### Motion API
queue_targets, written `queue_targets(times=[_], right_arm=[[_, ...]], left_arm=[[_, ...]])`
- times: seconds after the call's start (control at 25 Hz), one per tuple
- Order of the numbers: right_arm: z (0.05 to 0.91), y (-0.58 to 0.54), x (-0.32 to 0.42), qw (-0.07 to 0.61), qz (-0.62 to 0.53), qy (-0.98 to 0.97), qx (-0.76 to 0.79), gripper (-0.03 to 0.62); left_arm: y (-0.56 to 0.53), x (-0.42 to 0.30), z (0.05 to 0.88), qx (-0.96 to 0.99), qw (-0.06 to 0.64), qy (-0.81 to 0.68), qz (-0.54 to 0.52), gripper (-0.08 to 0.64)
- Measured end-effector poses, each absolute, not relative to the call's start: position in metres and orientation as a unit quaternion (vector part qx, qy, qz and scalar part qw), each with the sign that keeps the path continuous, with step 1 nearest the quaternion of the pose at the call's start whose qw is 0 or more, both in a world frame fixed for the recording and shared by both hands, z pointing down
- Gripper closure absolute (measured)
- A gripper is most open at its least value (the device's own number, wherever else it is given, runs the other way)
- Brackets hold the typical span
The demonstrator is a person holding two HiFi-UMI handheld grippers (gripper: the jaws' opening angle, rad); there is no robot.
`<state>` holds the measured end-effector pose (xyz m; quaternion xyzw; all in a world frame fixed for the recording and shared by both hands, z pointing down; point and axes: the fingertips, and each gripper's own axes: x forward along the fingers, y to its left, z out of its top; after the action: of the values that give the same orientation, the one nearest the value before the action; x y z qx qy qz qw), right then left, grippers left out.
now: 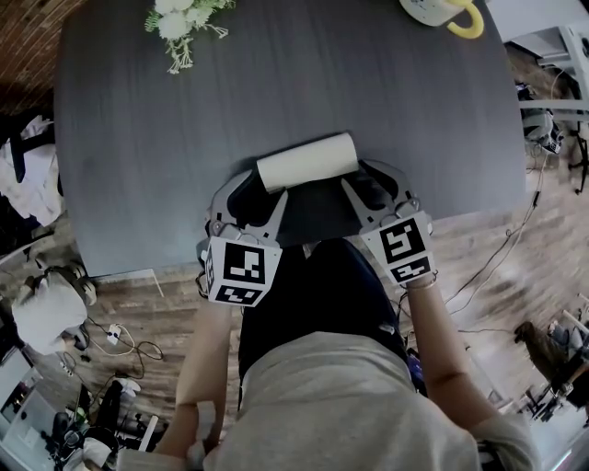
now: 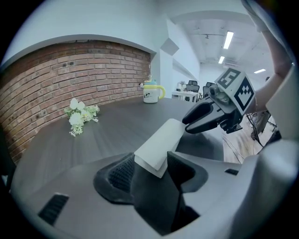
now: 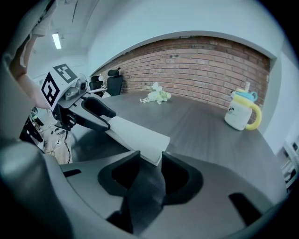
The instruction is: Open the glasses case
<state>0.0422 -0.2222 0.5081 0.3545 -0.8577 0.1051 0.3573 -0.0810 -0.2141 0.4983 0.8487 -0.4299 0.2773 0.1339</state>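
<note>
Near the front edge of the desk (image 1: 276, 101): the glasses case (image 1: 306, 162), white, looks closed. It sits crosswise and slightly skewed, its right end farther from the edge than its left. Cannot tell whether it rests on the top or is held just off it.

Left claw (image 1: 258, 191): spread wide, with the case's left end in the gap. The case sides sit right at the pads; no clear squeeze is visible.

Right claw (image 1: 368, 179): set narrower, with both jaw tips against the sides of the case's right end, pinching it.

Both claws reach in from over the front edge, their marker cubes hanging past it above the person's lap.

Open room: the dark top is bare beyond the case, out to the far side and to both side edges.

Other things: flowers (image 1: 184, 23) at the far left and a mug (image 1: 442, 11) with a yellow handle at the far right. Both are well apart from the case and neither stands in the way.

View differences:
- Head view alone shows the floor (image 1: 515, 267) with cables (image 1: 120, 340) around the desk.
- Gripper views alone show the brick wall (image 3: 196, 60) behind the desk, and each shows the opposite claw at the far end of the case.
- Right gripper view adds a chair (image 3: 114, 81) by the wall.
- Left gripper view adds ceiling lights down a long room.
</note>
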Motion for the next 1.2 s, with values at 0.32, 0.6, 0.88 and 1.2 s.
queue_targets(times=[0.32, 0.6, 0.88, 1.2], right_arm=[[0.508, -0.220, 0.041, 0.358, 0.102, -0.860, 0.349, 0.443], [0.517, -0.219, 0.042, 0.368, 0.100, -0.856, 0.350, 0.433], [0.518, -0.224, 0.044, 0.368, 0.088, -0.852, 0.362, 0.433], [0.502, -0.232, 0.043, 0.351, 0.072, -0.856, 0.372, 0.421]], left_arm=[[-0.214, -0.083, 0.493, 0.851, 0.128, -0.433, 0.267, 0.322], [-0.212, -0.087, 0.502, 0.846, 0.124, -0.438, 0.279, 0.321], [-0.210, -0.087, 0.508, 0.845, 0.119, -0.432, 0.291, 0.321], [-0.218, -0.091, 0.494, 0.844, 0.108, -0.453, 0.267, 0.322]])
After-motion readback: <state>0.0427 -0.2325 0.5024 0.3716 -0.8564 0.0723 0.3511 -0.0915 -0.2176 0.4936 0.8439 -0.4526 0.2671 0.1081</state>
